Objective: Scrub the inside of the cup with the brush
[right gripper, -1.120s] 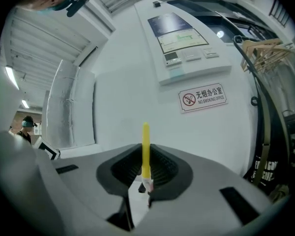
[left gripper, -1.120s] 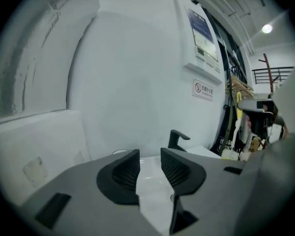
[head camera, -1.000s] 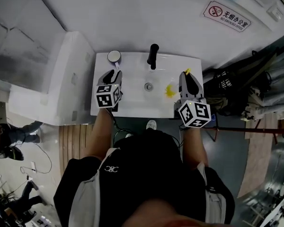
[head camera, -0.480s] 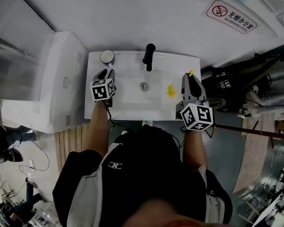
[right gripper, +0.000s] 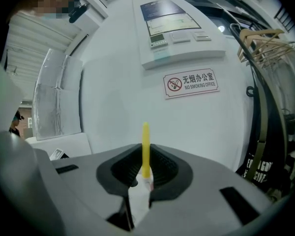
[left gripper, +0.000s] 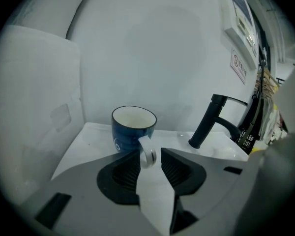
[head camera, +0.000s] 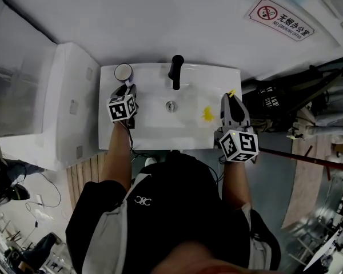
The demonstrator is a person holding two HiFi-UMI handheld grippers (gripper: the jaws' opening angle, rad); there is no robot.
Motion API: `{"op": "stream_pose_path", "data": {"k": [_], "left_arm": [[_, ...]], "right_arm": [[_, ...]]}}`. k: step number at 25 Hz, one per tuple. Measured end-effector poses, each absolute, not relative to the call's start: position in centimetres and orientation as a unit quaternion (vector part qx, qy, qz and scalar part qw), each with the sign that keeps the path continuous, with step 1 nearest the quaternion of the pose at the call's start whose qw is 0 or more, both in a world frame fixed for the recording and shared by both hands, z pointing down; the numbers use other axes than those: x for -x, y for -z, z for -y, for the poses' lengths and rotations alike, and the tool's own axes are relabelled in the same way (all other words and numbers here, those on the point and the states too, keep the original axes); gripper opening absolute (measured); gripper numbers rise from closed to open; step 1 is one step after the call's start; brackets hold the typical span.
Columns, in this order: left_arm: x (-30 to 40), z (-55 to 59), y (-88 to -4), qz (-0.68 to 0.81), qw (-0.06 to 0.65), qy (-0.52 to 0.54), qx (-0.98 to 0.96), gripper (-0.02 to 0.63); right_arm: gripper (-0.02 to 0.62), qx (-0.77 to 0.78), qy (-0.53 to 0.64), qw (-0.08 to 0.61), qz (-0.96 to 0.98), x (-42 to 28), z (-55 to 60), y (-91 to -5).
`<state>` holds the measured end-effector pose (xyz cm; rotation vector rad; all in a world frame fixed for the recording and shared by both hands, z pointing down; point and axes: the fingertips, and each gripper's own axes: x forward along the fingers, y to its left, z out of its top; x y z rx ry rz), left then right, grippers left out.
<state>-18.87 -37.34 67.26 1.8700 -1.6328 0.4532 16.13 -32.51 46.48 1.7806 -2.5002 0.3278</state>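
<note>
Closed in on blue cup (left gripper: 132, 127) with left gripper (left gripper: 150, 155) since earlier frame; jaws narrowly apart astride its handle. Cup upright at sink's (head camera: 160, 131) back-left corner. Right gripper (right gripper: 146, 168) jaws clamped on yellow brush (right gripper: 145, 146), well apart from cup.

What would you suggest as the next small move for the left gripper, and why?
Probably close the left gripper on the blue cup's white handle. Its jaws stand apart with the handle between them, not yet clamped, while the right gripper is shut on the yellow brush. The cup likely needs holding steady before scrubbing.
</note>
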Motion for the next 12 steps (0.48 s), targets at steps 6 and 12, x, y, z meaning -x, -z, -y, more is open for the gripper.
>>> {"op": "stream_pose_path", "data": {"k": [6, 12], "left_arm": [[18.1, 38.5, -67.8, 0.609, 0.307, -0.163, -0.713, 0.132], [17.3, 39.1, -67.7, 0.604, 0.316, -0.120, -0.722, 0.089]], "right_arm": [[0.051, -0.584, -0.116, 0.033, 0.803, -17.0, 33.3, -47.3], [0.051, -0.586, -0.121, 0.035, 0.801, -17.4, 33.5, -47.7]]}}
